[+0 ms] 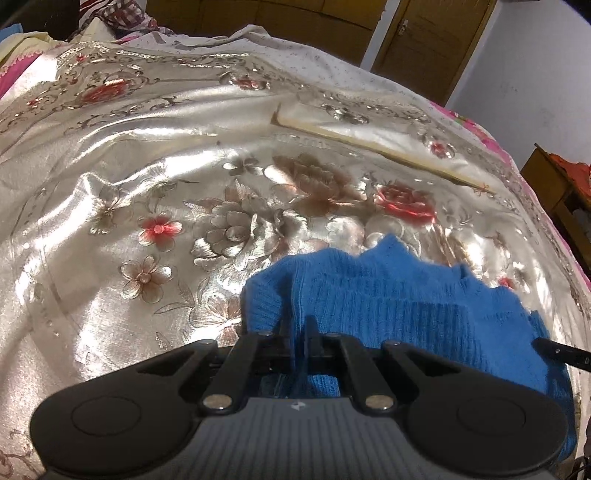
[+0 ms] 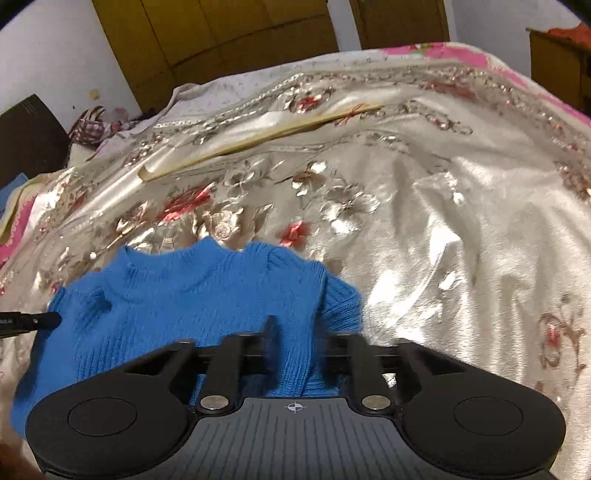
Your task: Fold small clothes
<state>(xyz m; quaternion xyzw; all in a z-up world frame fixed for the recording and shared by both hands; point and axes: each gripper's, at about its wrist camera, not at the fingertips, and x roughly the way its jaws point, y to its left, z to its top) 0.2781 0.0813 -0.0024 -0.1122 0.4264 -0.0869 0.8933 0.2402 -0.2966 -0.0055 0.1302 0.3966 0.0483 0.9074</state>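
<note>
I see blue knit sweater (image 1: 388, 302) lying on satin floral bedspread (image 1: 147, 166), collar pointing away from me, long axis running collar to hem toward rig. Left gripper (image 1: 298, 332) fingers nearly closed, pinching fold of sweater's left edge. Right gripper (image 2: 295, 332) fingers partly apart, knit bunched between them at right edge. No readable writing; small emblem only on each gripper body. Right view alone shows dark headboard (image 2: 26, 136); left view shows wooden door (image 1: 424, 33).
</note>
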